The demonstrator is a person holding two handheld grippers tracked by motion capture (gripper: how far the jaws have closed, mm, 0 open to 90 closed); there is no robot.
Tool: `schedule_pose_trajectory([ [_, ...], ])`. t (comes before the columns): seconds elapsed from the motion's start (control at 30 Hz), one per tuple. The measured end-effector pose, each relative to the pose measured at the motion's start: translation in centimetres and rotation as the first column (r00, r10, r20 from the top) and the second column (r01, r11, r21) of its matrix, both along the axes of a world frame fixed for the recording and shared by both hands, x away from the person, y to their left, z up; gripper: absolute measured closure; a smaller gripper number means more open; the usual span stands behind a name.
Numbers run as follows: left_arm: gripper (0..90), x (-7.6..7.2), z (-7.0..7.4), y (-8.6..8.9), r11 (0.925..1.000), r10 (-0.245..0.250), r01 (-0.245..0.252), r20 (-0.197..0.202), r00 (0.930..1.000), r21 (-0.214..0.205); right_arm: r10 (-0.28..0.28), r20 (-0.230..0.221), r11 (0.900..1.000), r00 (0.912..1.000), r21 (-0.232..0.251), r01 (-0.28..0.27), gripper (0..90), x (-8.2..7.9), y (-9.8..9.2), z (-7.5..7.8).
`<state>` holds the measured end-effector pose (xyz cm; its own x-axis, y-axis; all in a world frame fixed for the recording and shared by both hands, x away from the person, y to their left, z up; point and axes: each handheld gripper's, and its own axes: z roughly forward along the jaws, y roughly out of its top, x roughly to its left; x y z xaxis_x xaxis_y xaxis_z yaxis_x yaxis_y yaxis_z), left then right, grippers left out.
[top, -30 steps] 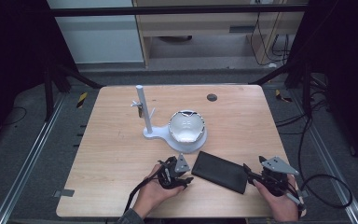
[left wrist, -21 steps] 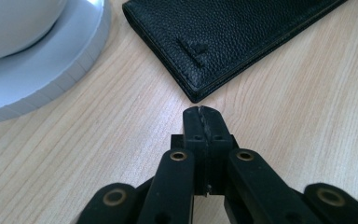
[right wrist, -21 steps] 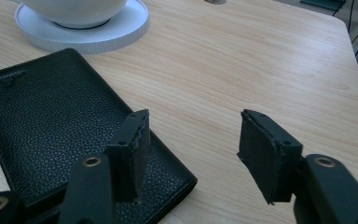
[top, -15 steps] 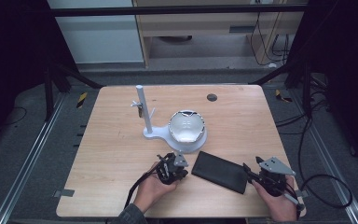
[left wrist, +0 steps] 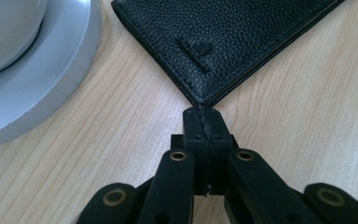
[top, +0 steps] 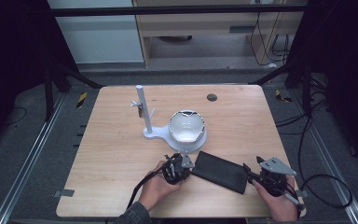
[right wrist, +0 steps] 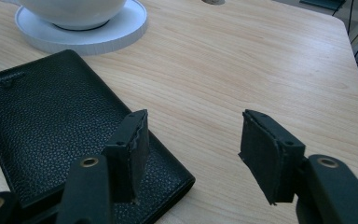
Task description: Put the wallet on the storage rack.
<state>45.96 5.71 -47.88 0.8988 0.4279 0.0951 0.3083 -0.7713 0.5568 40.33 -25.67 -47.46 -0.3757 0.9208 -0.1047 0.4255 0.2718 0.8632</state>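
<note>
Surface: wooden table (top: 112, 154), your wallet (top: 220, 171) lying flat near its 6 o'clock edge.
Long axis: wallet runs from 10 to 4 o'clock.
Left gripper (top: 182, 164): jaws fully closed, tips at the wallet's 10 o'clock corner.
Right gripper (right wrist: 192, 151): jaws parted, straddling the 4 o'clock corner, pinching nothing.
Nearer: both, 1 at each end.

The white stand (top: 154, 126) and bowl (top: 186, 127) are occupying the table (top: 107, 158) centre, blocking forward passage. The black wallet (top: 220, 171) is lying near the front edge. Left and right edges are remaining passable.
</note>
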Motion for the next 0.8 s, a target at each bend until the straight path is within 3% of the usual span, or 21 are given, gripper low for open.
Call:
schedule_pose_trajectory([
  [0.33,89.9,0.35,-0.28,-0.05,1.0000,-0.005,0.005,-0.011,0.9999,0.006,0.003,-0.001,1.0000,1.0000,0.002,-0.003,41.5,0.00,0.05,0.01],
  [0.57,89.9,0.61,-0.37,-0.11,0.9999,-0.009,0.009,-0.022,0.9997,-0.012,0.006,0.004,0.9999,1.0000,0.008,-0.006,41.6,-0.05,0.03,0.07],
  [0.73,89.9,0.68,-0.18,0.16,0.9986,-0.008,0.007,-0.024,0.9997,-0.053,0.019,0.010,0.9997,0.9998,0.013,-0.019,41.6,-0.14,0.25,0.15],
  [0.8,89.9,0.60,0.05,0.28,0.9952,-0.006,0.004,-0.026,0.9996,-0.098,0.030,0.004,0.9994,0.9995,0.019,-0.030,41.1,-0.13,0.55,0.21],
])
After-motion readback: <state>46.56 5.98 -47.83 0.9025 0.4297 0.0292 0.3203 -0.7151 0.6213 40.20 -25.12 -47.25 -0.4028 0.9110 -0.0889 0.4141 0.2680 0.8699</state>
